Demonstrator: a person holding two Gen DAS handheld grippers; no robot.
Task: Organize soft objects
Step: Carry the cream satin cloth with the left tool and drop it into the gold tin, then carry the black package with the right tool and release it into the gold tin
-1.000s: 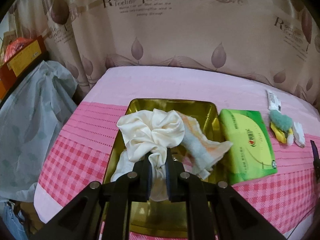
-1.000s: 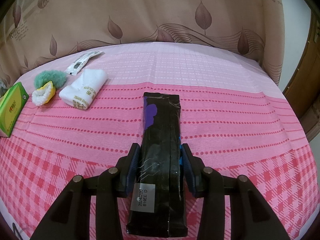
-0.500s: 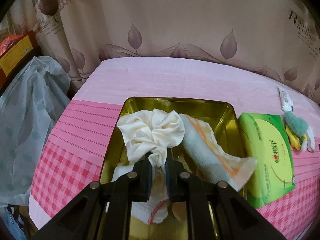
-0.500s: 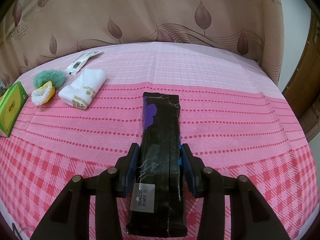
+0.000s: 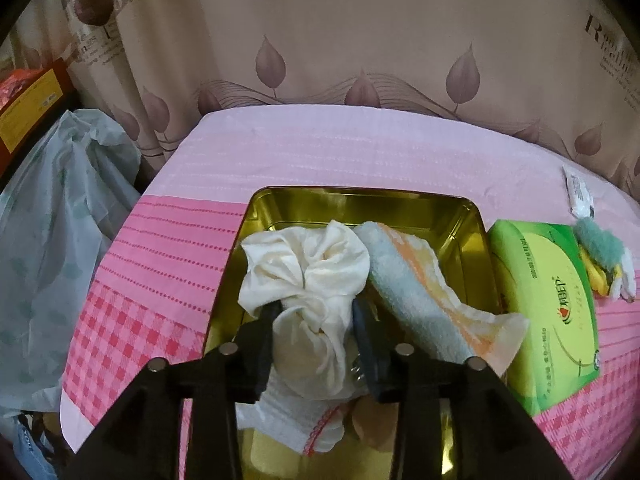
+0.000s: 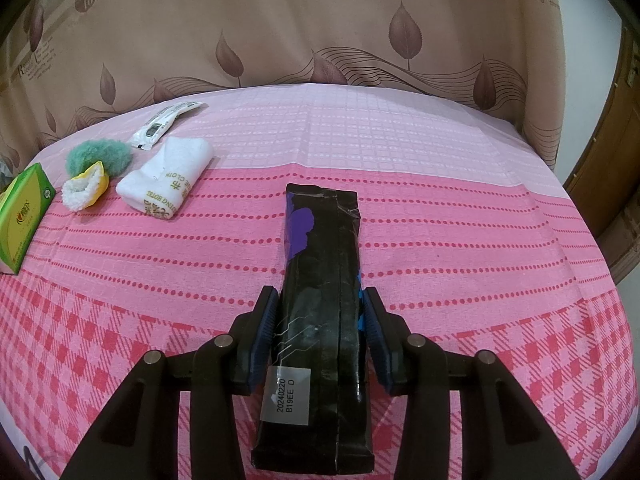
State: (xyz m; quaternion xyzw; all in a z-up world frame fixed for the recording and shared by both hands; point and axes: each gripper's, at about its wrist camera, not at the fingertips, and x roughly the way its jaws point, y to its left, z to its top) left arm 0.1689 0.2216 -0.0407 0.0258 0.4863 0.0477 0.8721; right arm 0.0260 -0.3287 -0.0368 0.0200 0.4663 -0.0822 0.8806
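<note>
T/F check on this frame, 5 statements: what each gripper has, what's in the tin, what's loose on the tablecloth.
1. The left gripper has its fingers parted around the cream cloth. True.
2. The gold tin holds only the cream cloth. False: a blue and orange towel lies in it too, draped over the right rim.
3. The right gripper is empty. False: it is shut on a black pack.
4. The green tissue pack sits inside the tin. False: it lies beside it on the tablecloth.
5. A rolled white cloth lies on the tablecloth. True.
</note>
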